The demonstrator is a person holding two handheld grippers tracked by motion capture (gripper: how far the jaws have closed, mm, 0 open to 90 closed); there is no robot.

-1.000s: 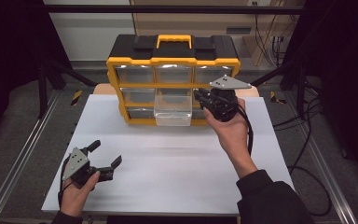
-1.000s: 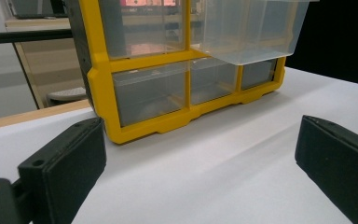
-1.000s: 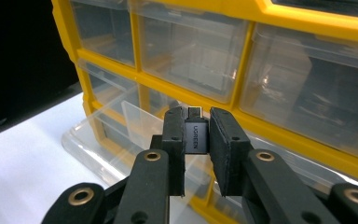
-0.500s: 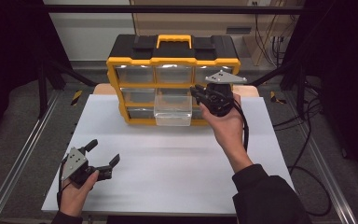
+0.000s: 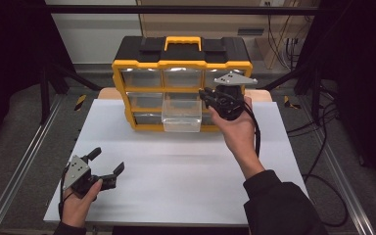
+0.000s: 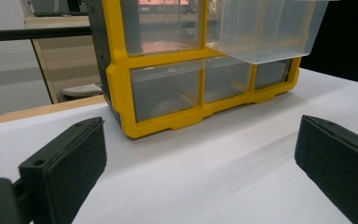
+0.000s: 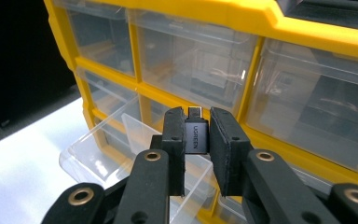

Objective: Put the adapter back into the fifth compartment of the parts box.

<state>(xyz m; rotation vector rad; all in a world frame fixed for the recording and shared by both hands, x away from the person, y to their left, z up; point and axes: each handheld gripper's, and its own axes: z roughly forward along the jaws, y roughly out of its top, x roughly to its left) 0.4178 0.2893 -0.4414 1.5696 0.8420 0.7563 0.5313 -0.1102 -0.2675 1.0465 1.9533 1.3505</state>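
A yellow and black drawer cabinet (image 5: 181, 63) stands at the back of the white table (image 5: 186, 171). Its clear middle drawer (image 5: 181, 115) is pulled out. My right gripper (image 5: 206, 95) hovers just right of that drawer, in front of the cabinet (image 7: 307, 70), shut on a small black adapter (image 7: 196, 135) that pokes up between the jaws above the open drawer (image 7: 98, 144). My left gripper (image 5: 106, 162) rests near the table's front left, open and empty, facing the cabinet (image 6: 168, 88) and its pulled-out drawer (image 6: 270, 28).
Metal rails (image 5: 24, 161) run along both sides of the table. Black cables (image 5: 318, 147) trail on the floor at the right. A wide stretch of white table lies between the two grippers.
The right gripper has drifted slightly left and up toward the open drawer with the adapter. The left gripper has stayed put.
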